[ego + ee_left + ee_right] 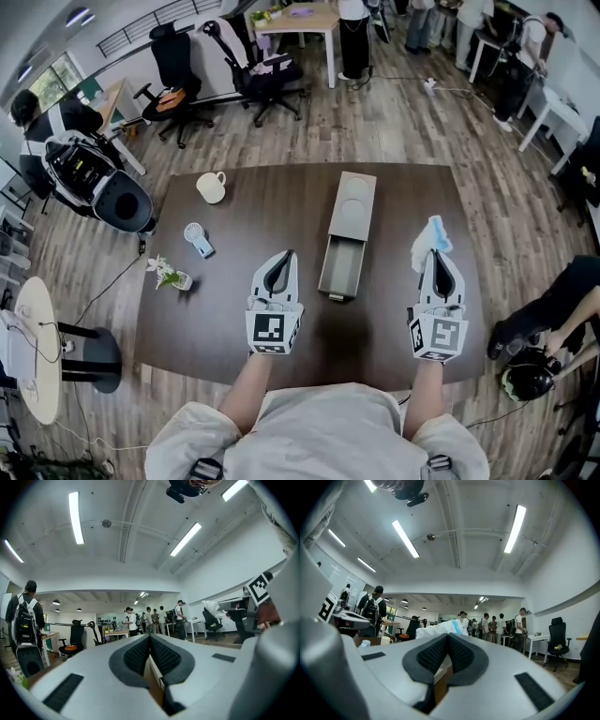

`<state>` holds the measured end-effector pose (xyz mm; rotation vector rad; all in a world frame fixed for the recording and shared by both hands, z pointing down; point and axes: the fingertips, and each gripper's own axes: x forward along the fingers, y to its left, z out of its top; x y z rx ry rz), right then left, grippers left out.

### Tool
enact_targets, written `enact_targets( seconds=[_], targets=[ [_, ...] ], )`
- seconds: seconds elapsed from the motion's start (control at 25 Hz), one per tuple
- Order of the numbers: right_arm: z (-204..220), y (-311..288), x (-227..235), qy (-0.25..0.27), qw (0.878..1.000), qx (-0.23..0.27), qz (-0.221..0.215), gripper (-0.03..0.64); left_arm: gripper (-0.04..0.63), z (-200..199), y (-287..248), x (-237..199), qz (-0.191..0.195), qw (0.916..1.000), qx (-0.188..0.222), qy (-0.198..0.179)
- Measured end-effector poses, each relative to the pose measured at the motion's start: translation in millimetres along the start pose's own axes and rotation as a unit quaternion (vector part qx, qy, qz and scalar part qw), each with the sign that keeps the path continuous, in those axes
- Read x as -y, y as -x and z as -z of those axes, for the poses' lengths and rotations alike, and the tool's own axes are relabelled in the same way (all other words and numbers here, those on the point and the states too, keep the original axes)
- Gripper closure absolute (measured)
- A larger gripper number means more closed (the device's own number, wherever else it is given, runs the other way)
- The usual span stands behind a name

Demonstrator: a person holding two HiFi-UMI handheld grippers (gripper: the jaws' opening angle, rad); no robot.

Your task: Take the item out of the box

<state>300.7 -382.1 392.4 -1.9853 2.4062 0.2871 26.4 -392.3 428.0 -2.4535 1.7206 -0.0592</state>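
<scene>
White-and-blue crumpled item is sitting out of the box: we're gripping it at the tips of the right hand-held gripper, jaws clenched together on the thin material. In the right gripper view it is bunching up just beyond the pads. In the head view it is hanging over the right part of the dark brown surface, to the right of the box and apart from it; we can't tell whether it is touching the surface. We're holding the left hand-held gripper on the other side of the box, jaws clenched with nothing between them, pointing roughly level across the room. Both hand-held grippers are pointing away from us, one on each side of the box's near end. The grey box is lying lengthwise in the middle of the surface, and its inner tray is sticking out toward us. Far left on the surface, a cream mug is standing near the back edge. A small white fan-like gadget is lying closer to us, and a little potted flower is standing by the left edge. Black office chairs are standing on the wood floor behind.
</scene>
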Motion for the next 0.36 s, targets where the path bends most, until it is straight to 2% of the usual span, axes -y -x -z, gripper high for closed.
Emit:
enact_targets(
  seconds=[0.36],
  targets=[
    [-6.7, 7.8, 18.4, 0.007, 1.0, -0.001, 0.008, 0.616, 0.592, -5.2, -6.6, 16.0, 0.011, 0.9999, 0.001, 0.01]
  ],
)
